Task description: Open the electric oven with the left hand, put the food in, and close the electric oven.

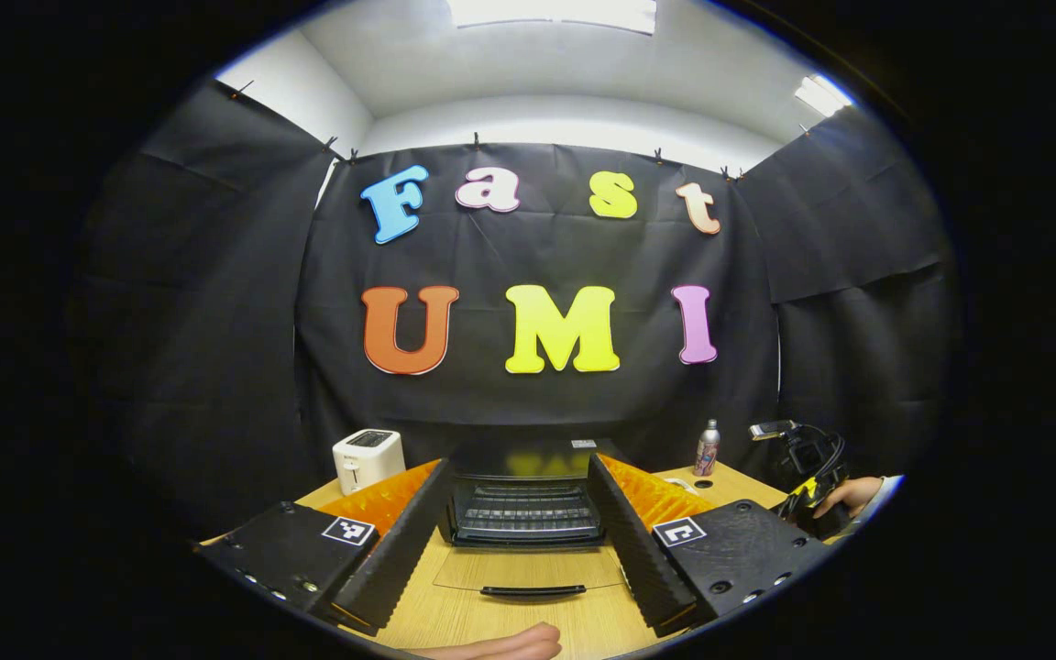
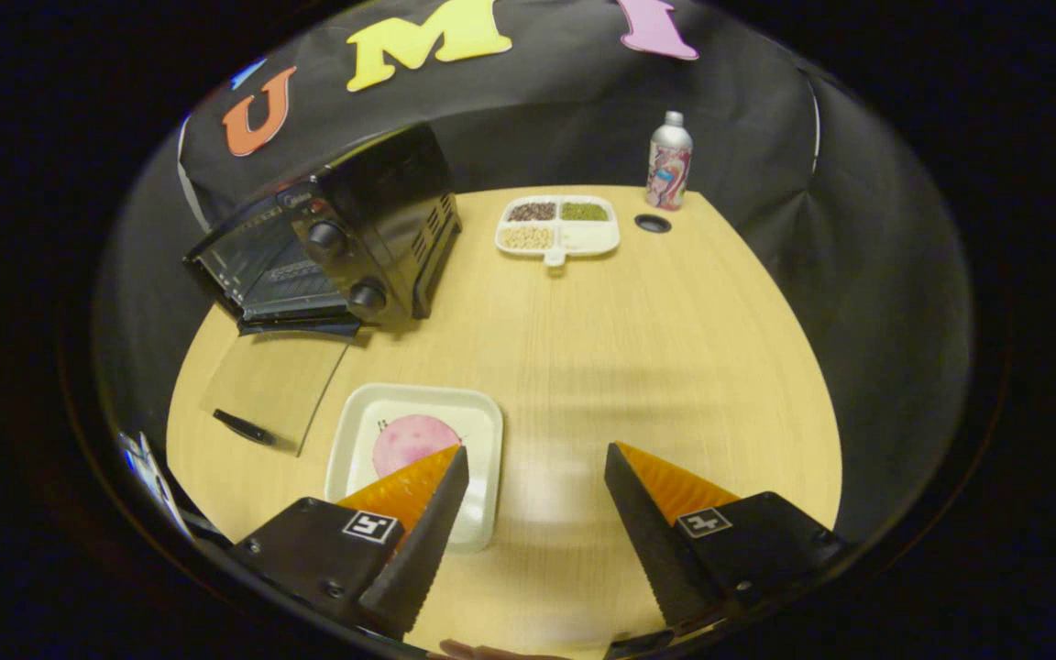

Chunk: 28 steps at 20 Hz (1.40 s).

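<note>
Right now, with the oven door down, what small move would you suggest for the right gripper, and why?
Probably shift the right gripper left over the white tray of pink food: the oven door lies flat open, the food is still on the table, and the open jaws sit right of it.

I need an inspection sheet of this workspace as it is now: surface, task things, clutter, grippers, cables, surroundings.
Surface: wooden table, with a round hole.
Job's things: electric oven, its glass door folded down flat; pink food on a white tray.
Clutter: toaster; bottle; divided dish of grains.
Grippers: left gripper open, facing the oven; right gripper open, beside the tray.
Cables: nothing seen.
Surroundings: black cloth wall.
</note>
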Available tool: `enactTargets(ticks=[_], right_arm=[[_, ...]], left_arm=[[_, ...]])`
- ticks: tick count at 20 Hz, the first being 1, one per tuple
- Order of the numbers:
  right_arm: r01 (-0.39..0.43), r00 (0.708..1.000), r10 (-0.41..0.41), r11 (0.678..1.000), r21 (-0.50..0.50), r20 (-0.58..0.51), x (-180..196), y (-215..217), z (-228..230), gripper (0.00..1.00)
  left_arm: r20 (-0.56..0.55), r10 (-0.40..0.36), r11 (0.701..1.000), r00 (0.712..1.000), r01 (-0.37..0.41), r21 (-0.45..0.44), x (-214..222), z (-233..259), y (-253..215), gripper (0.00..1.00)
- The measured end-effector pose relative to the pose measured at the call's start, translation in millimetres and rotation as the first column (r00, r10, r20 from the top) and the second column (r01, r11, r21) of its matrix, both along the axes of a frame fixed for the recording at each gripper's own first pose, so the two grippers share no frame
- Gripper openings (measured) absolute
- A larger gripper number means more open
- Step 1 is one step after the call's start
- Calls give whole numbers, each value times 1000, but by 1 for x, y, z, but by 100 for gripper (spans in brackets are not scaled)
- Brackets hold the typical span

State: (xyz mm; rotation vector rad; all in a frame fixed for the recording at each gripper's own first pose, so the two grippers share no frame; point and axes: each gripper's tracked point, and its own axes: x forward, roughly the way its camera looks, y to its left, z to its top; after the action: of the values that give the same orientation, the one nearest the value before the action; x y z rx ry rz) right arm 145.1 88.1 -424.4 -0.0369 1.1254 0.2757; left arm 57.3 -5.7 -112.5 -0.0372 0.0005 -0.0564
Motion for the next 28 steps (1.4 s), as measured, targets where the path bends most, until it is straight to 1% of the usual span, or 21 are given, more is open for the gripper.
enactTargets(ticks=[1, 2, 3, 5, 7, 8, 9, 10, 11, 12, 13, 14, 15, 16, 17, 18, 19, 21, 23, 25, 28], right_arm=[[-19, 998, 20, 999, 34, -52, -6, 10, -7, 89], [-39, 993, 45, 997, 66, -106, -12, 20, -11, 84], [-52, 987, 64, 995, 83, -145, -14, 25, -17, 81], [-59, 974, 74, 995, 77, -215, -17, 26, -29, 72], [-56, 961, 83, 993, 107, -265, -19, 30, -35, 65], [-53, 954, 85, 992, 117, -287, -17, 30, -39, 54], [-52, 947, 89, 991, 127, -310, -17, 29, -43, 48], [-47, 935, 91, 990, 136, -343, -18, 29, -46, 30], [-45, 919, 102, 987, 155, -381, -21, 29, -50, 23], [-84, 911, 152, 979, 188, -383, -17, 30, -54, 15], [-61, 901, 154, 971, 232, -407, -14, 29, -54, 10], [3, 884, 134, 956, 292, -447, -9, 32, -54, 2], [28, 864, 149, 940, 341, -481, -9, 33, -54, 7], [75, 846, 140, 924, 375, -514, -9, 31, -56, 7], [105, 833, 137, 913, 395, -537, -10, 33, -54, 4], [109, 831, 142, 907, 407, -538, -9, 33, -54, 4], [96, 832, 155, 905, 414, -532, -9, 31, -53, 6], [100, 830, 156, 903, 418, -535, -10, 33, -52, 4], [103, 828, 150, 907, 408, -541, -12, 31, -52, 7], [82, 835, 152, 916, 393, -528, -13, 27, -53, 6], [94, 845, 131, 918, 386, -519, -14, 15, -52, 5]], left_arm=[[7, 4, 1000, 1000, -4, 7, 0, 3, 1, 94], [18, 19, 1000, 1000, -19, 15, 0, 6, 3, 94], [26, 37, 999, 999, -38, 26, 3, 10, 5, 95], [21, 62, 997, 998, -62, 47, 8, 7, 7, 95], [1, 51, 996, 999, -51, 68, 10, 4, 0, 95], [-14, 49, 997, 999, -48, 68, 11, 1, -3, 95], [-34, 38, 997, 999, -36, 63, 13, -4, -6, 95], [-57, 24, 998, 998, -21, 60, 15, -9, -12, 95], [-76, 22, 998, 997, -18, 55, 16, -14, -14, 95], [-88, 19, 999, 996, -15, 51, 18, -17, -15, 95], [-98, 17, 999, 995, -13, 46, 18, -19, -17, 96], [-103, 17, 999, 994, -13, 42, 18, -22, -18, 96], [-104, 14, 999, 994, -10, 38, 19, -21, -21, 96], [-107, 9, 999, 994, -6, 32, 19, -20, -25, 96], [-111, 5, 1000, 994, -3, 22, 20, -20, -28, 96], [-111, 1, 1000, 994, 1, 12, 19, -19, -30, 96], [-108, 0, 1000, 994, 1, 7, 19, -16, -31, 96], [-118, 8, 1000, 993, -7, 9, 17, -18, -31, 96], [-129, 10, 1000, 992, -7, 21, 11, -20, -31, 96], [-128, 12, 999, 992, -8, 37, 4, -18, -29, 96], [-111, 24, 999, 994, -19, 44, -5, -12, -22, 96]])
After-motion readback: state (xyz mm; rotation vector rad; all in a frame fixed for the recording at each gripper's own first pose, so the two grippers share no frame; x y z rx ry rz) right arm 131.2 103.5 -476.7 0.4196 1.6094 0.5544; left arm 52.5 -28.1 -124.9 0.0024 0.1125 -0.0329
